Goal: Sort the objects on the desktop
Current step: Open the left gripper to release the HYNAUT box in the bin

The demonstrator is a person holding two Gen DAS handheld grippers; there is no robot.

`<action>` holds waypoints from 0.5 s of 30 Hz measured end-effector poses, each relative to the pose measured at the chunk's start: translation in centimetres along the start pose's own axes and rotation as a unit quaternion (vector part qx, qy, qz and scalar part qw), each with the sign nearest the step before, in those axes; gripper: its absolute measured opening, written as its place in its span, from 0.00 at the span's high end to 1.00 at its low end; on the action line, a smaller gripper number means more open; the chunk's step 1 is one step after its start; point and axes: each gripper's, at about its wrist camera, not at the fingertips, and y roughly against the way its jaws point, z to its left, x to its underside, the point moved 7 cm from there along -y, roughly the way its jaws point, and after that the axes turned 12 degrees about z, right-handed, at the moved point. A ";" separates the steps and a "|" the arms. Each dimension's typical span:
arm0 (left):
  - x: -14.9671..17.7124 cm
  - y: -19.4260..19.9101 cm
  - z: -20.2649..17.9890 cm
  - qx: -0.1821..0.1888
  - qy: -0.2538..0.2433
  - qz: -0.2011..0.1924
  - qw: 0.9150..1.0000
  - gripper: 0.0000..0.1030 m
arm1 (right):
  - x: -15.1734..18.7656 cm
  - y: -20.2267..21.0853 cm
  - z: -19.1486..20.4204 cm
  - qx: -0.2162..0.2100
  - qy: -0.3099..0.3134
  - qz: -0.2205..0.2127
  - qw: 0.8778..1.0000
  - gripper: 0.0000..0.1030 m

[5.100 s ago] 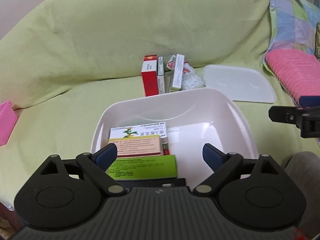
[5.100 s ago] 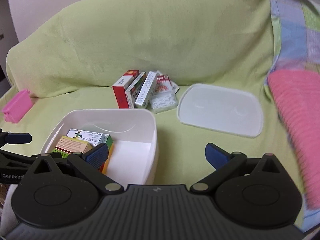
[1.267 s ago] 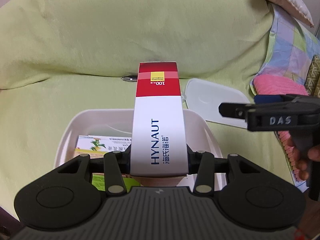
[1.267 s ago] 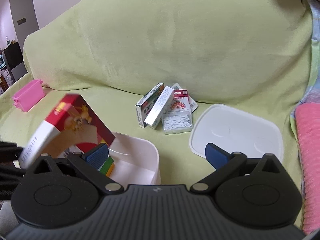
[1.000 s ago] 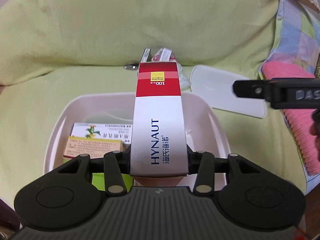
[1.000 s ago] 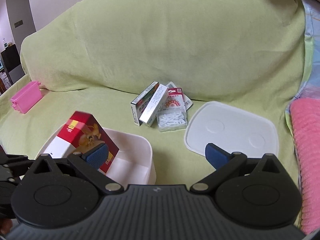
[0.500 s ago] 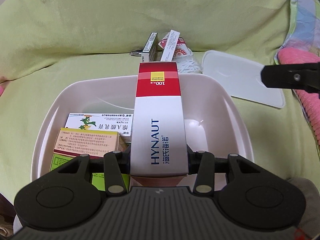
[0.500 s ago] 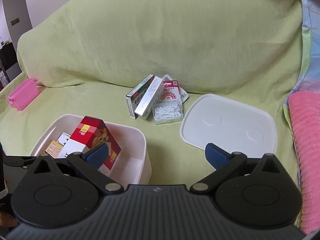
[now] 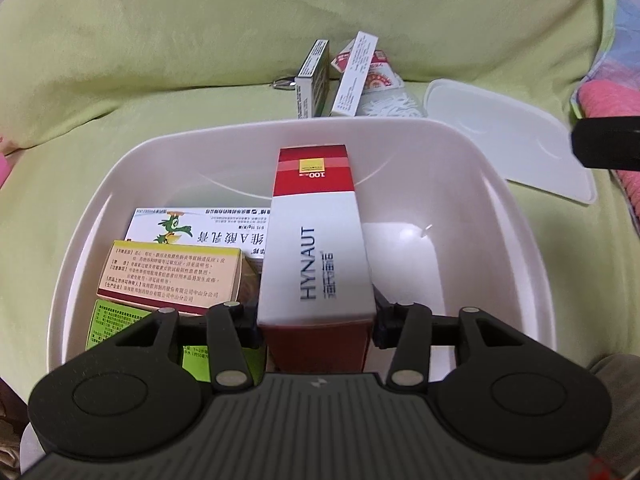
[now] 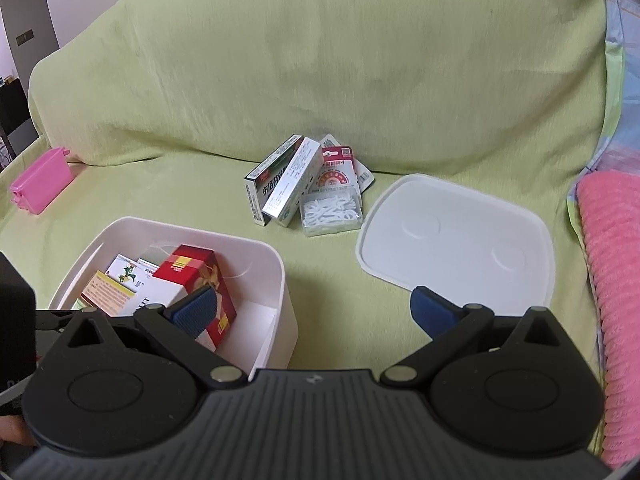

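**A:** so what are the fingers doing?

**B:** the left gripper (image 9: 316, 320) is clamped tight on the red-and-white HYNAUT box (image 9: 316, 248), one finger on each long side near its lower end. In the left wrist view the box sits dead centre, pointing up the frame, down inside the white bin (image 9: 516, 216).

**A:** and the other one?

**B:** the right gripper (image 10: 316, 312) is spread wide with nothing between its blue pads (image 10: 430, 310). It hovers at the bottom of its own frame, over the sofa cover (image 10: 320, 60) and the bin's right edge.

**A:** what else is in the bin?

**B:** left of the HYNAUT box there's a stack: a white box with a green cartoon figure (image 9: 192, 228), a tan box with a yellow border (image 9: 172, 276) lying over it, and a bright green box (image 9: 116, 320) at the lower left, partly hidden by the gripper. The right half of the bin floor is bare.

**A:** stuff still outside?

**B:** yeah, upper centre of the right wrist view, a little pile on the sofa: a dark-edged box (image 10: 270, 178) and a white box (image 10: 294, 180) leaning together, plus a clear pack of floss picks (image 10: 332, 204) touching them. The bin's white lid (image 10: 460, 240) lies flat just right of that. A pink container (image 10: 42, 180) sits far left, well apart.
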 end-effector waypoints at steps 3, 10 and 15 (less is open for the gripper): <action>0.0 -0.5 0.1 -0.001 -0.001 0.005 1.000 0.48 | 0.1 -0.2 0.0 0.000 0.000 0.003 1.000 0.01; 0.0 -0.2 0.3 -0.009 -0.001 0.002 1.000 0.43 | 0.6 -0.5 -0.2 -0.002 -0.008 0.010 1.000 0.01; 0.5 1.4 0.9 -0.003 0.004 -0.008 1.000 0.42 | 1.2 -0.8 -0.3 -0.004 -0.014 0.015 1.000 0.01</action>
